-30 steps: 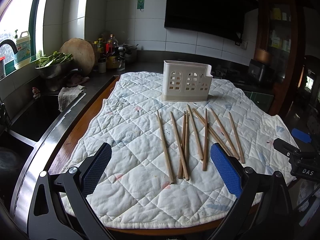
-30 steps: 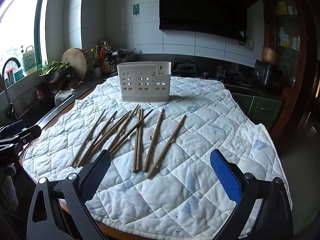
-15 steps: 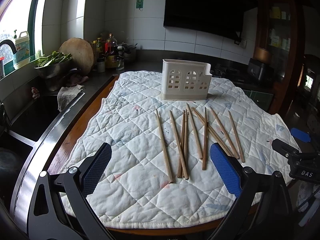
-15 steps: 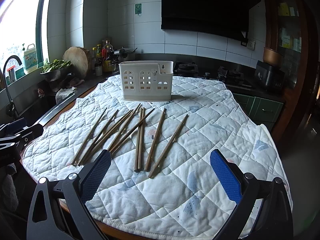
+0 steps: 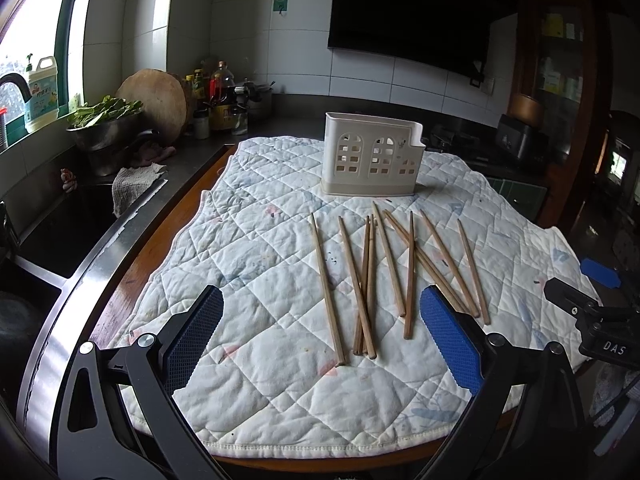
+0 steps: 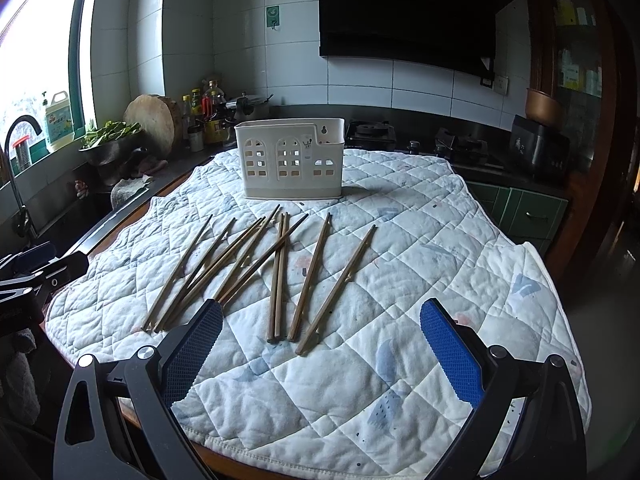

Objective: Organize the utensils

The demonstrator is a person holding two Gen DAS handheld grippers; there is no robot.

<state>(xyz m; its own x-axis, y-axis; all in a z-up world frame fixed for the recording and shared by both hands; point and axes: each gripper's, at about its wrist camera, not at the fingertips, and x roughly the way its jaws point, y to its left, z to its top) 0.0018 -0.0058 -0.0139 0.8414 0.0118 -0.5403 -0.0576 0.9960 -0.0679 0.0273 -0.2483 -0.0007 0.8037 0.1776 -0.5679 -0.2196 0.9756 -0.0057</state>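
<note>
White letters "DAS" stand on the black body of the right tool (image 5: 608,347), seen at the left camera's right edge. Other labels are too small to read.

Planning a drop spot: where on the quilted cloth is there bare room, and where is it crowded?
Free: the wide patch of quilted cloth right of the chopsticks, out to its right edge, and the strip left of the chopsticks toward the sink side. Crowded: the middle, where chopsticks fan and cross just in front of the white holder. Both claws, left and right, hover open at the near edge.
</note>
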